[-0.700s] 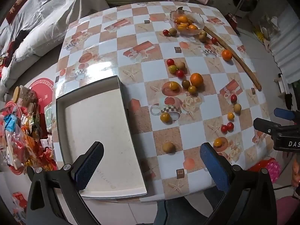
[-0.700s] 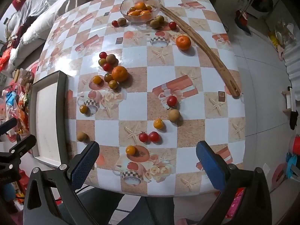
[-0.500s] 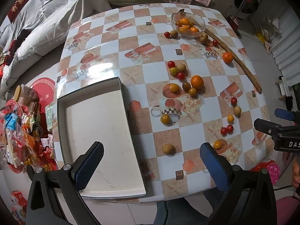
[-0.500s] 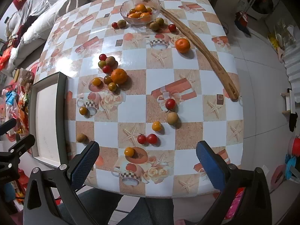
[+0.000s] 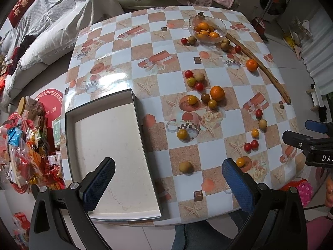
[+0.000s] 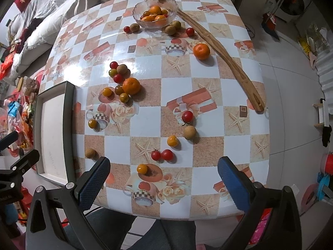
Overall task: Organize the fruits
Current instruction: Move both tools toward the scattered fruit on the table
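Several small fruits lie scattered on the checked table: oranges (image 5: 217, 93) (image 6: 131, 85), red cherry tomatoes (image 6: 167, 154), yellow tomatoes (image 5: 182, 134) and brown longans (image 5: 185, 166) (image 6: 189, 132). A glass bowl (image 5: 208, 28) (image 6: 155, 14) at the far side holds more oranges. An empty white tray with dark rim (image 5: 68, 137) (image 6: 69, 129) sits at the table's left. My left gripper (image 5: 168, 183) hangs open high over the tray's right edge and near table edge. My right gripper (image 6: 163, 184) hangs open above the near edge, with nothing between its fingers.
A long wooden stick (image 6: 220, 56) (image 5: 258, 66) lies diagonally along the right side. Snack packets (image 5: 25, 156) pile on a low red surface left of the table. A sofa with blankets (image 5: 52, 20) stands behind. A person's legs (image 6: 129, 229) show below the near edge.
Both views have drawn back slightly, so the table looks a little smaller and farther. Both grippers stay open and no fruit has moved.
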Demonstrator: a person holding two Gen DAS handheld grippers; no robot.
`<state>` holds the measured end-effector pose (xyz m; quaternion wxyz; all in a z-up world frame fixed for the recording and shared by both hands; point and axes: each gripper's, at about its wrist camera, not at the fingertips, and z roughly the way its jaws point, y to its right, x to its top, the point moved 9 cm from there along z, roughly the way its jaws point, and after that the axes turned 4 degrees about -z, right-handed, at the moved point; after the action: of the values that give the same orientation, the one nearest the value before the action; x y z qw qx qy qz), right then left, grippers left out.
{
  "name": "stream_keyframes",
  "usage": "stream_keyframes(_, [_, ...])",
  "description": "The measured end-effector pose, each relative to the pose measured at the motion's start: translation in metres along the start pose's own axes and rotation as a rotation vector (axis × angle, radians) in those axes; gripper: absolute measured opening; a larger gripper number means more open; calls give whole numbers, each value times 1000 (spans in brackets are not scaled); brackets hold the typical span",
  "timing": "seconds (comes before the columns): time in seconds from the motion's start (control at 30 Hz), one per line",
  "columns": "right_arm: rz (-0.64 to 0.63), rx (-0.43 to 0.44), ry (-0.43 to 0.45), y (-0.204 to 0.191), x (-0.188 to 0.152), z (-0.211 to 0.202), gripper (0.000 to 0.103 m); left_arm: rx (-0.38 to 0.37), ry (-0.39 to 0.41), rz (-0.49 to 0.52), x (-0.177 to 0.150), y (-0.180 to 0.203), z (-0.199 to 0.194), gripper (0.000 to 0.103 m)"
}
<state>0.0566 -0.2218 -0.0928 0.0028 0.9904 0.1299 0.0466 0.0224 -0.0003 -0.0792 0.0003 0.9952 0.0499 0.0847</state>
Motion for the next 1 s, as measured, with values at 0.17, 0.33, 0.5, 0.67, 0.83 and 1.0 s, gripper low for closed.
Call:
stream_keyframes(0.17, [4, 7, -3, 2, 1, -1, 103, 4, 16, 4, 1, 2, 0, 103])
stream_keyframes(0.33, [20, 14, -4, 9, -2, 1, 103, -22, -43, 11, 0, 7, 2, 103])
stream_keyframes(0.5, [41, 17, -14, 16, -5, 5, 103, -85, -18, -2, 0, 15, 11, 103])
stream_keyframes(0.67, [70, 26, -17, 25, -8, 8, 103, -88, -11, 1, -1, 18, 19, 103])
stream_keyframes(0.83, [122, 48, -11, 36, -12, 14, 103, -69, -22, 22, -3, 24, 30, 103])
stream_keyframes(1.0, [184, 59, -19, 48, -23, 27, 103, -58, -31, 68, -3, 35, 52, 103])
